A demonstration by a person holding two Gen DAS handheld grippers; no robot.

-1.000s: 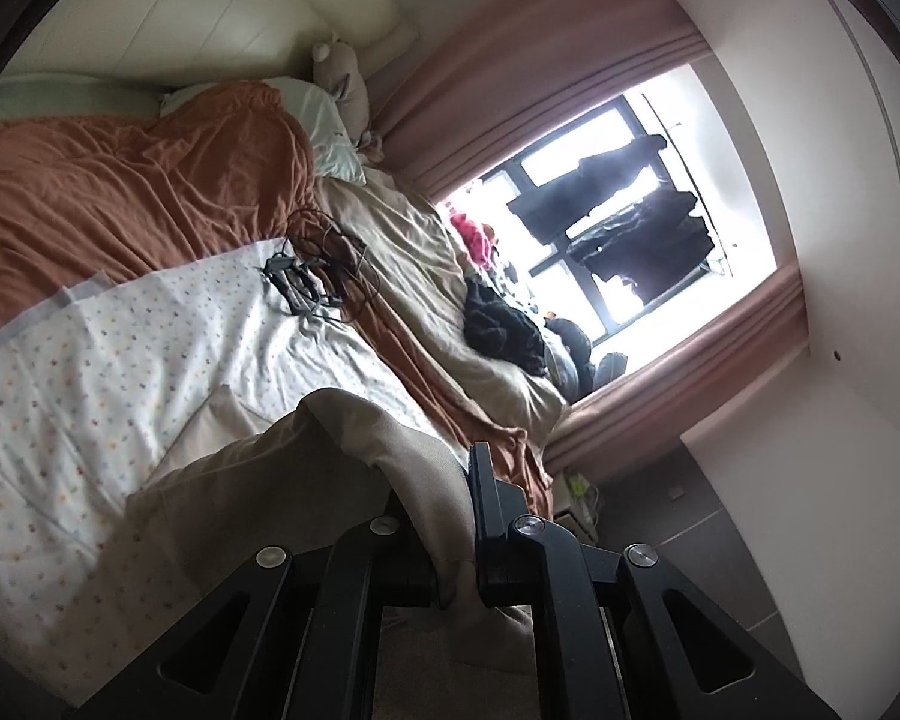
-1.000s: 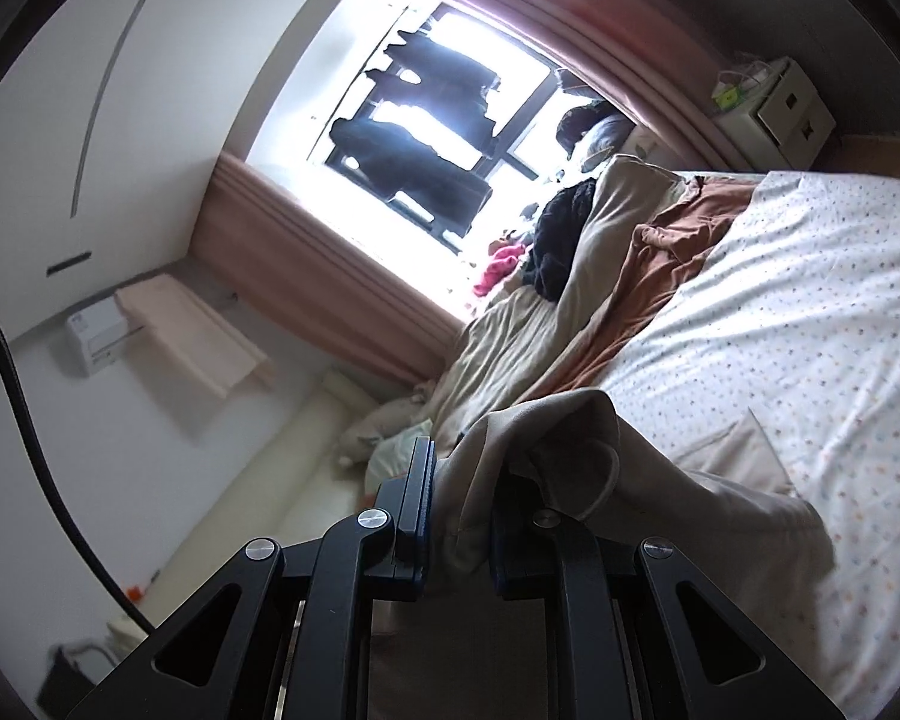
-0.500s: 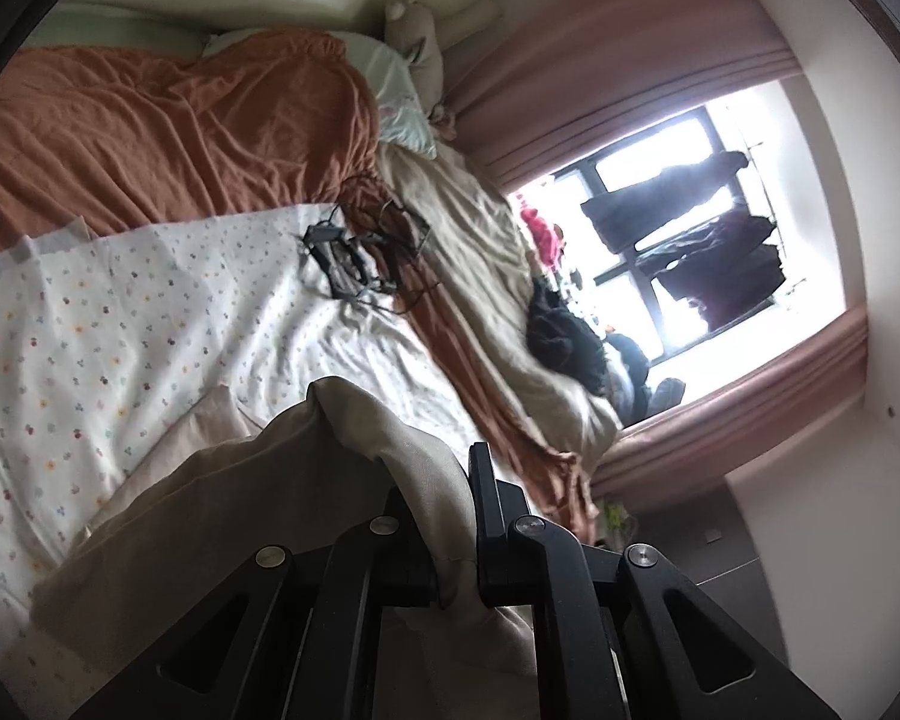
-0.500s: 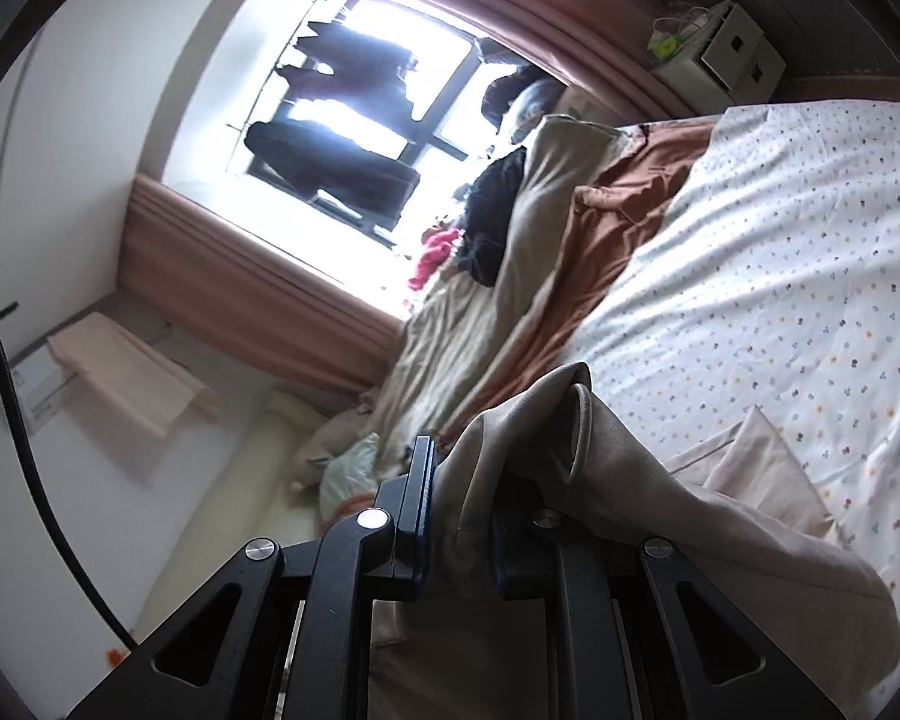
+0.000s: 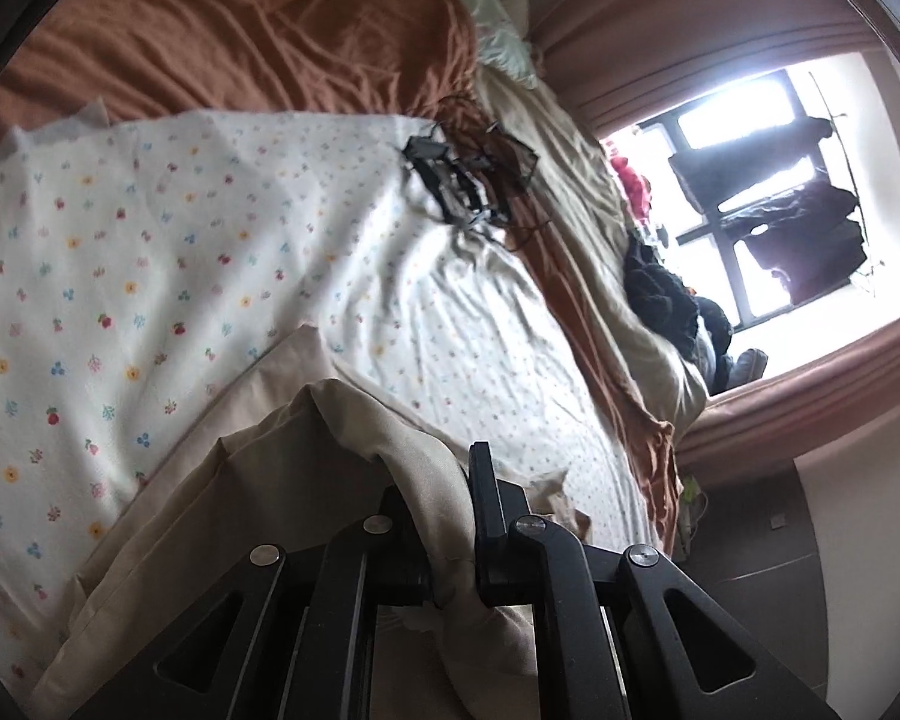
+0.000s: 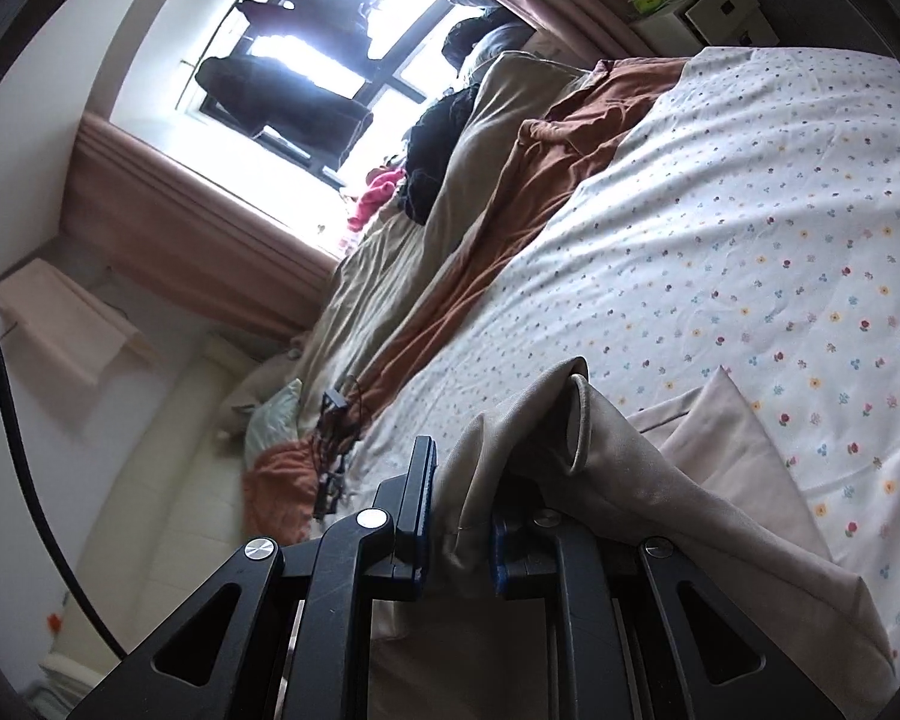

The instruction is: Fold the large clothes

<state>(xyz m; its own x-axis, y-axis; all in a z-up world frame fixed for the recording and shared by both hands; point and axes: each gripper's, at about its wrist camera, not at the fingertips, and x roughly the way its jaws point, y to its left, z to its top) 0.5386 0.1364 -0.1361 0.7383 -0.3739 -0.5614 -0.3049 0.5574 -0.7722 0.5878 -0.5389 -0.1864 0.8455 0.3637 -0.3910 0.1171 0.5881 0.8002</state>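
Note:
A large beige garment point(image 5: 222, 498) lies partly on the flowered white sheet point(image 5: 150, 252) of a bed. My left gripper point(image 5: 444, 516) is shut on a bunched fold of it, the cloth pinched between the two black fingers. In the right wrist view the same beige garment point(image 6: 720, 516) drapes over and past my right gripper point(image 6: 459, 516), which is shut on another fold; a hemmed edge loops up just beyond its fingertips. Both held folds stand a little above the sheet while the rest trails down onto it.
A rust-brown duvet point(image 5: 258, 42) and a tan blanket point(image 5: 600, 228) cover the far side of the bed. A tangle of black cables and devices point(image 5: 456, 180) lies on the sheet. Dark clothes point(image 5: 660, 300) are piled by the window point(image 5: 768, 192). A white bedside cabinet point(image 6: 708, 12) stands beyond.
Both grippers have come down toward the bed with the beige garment still held. The sheet now fills more of each view and the window has slid toward the edge.

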